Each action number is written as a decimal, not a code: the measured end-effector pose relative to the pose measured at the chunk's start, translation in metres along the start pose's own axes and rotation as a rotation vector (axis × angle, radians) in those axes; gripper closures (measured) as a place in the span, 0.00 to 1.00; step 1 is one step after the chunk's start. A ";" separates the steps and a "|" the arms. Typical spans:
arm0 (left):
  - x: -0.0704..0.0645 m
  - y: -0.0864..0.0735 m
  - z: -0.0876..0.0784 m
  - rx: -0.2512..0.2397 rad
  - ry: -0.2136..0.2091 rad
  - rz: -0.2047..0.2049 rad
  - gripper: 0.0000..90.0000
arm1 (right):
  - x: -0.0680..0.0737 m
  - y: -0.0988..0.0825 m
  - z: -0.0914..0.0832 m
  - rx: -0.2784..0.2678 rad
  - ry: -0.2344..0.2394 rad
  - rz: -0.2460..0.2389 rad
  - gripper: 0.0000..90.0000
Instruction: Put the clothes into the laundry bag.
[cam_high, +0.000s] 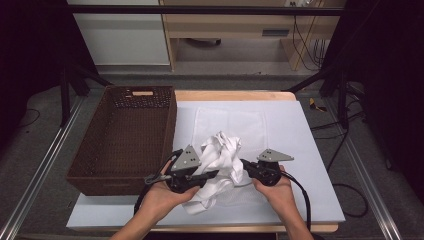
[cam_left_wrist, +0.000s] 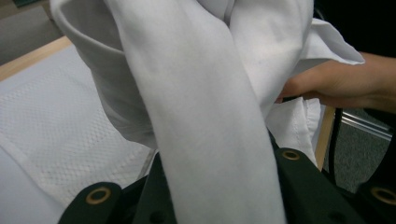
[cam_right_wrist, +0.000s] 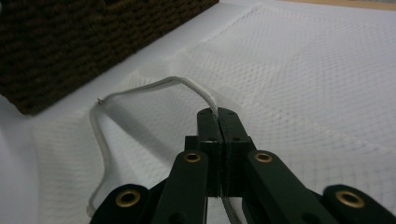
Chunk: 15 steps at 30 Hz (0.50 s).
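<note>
A crumpled white garment (cam_high: 220, 155) hangs between my two grippers above a white mesh bag (cam_high: 240, 120) lying flat on the table. My left gripper (cam_high: 212, 174) is shut on the garment; in the left gripper view the white cloth (cam_left_wrist: 205, 116) drapes thickly over and between its jaws and hides their tips. My right gripper (cam_right_wrist: 217, 114) is shut on the mesh bag's white corded rim (cam_right_wrist: 154, 84), which loops up off the mesh (cam_right_wrist: 303, 70). In the high view the right gripper (cam_high: 245, 164) sits just right of the garment.
A deep brown wicker basket (cam_high: 170, 130) stands at the table's left, close to the left hand; its wall (cam_right_wrist: 70, 42) fills the right gripper view's upper left. A pale mat (cam_high: 305, 150) covers the table. Dark frame posts and cables flank the table.
</note>
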<state>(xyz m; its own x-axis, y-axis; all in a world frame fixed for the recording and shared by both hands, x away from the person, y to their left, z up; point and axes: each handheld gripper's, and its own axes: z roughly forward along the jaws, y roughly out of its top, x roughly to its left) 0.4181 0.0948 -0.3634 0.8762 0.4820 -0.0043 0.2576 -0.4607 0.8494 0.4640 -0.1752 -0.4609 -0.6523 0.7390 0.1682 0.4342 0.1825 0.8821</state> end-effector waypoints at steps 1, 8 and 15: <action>-0.001 -0.002 0.004 0.005 -0.007 0.004 0.82 | 0.000 0.000 0.000 -0.006 0.008 0.009 0.99; -0.004 -0.013 0.017 -0.020 -0.032 0.001 0.82 | -0.001 0.004 -0.001 -0.013 -0.030 0.004 0.99; -0.001 -0.020 0.024 -0.018 -0.024 0.008 0.82 | 0.000 0.012 0.005 0.051 -0.047 -0.002 0.99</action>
<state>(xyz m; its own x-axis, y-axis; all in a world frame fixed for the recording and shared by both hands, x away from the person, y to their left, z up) 0.4217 0.0850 -0.3933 0.8880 0.4597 -0.0100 0.2432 -0.4511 0.8587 0.4720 -0.1696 -0.4522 -0.6238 0.7681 0.1444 0.4646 0.2158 0.8588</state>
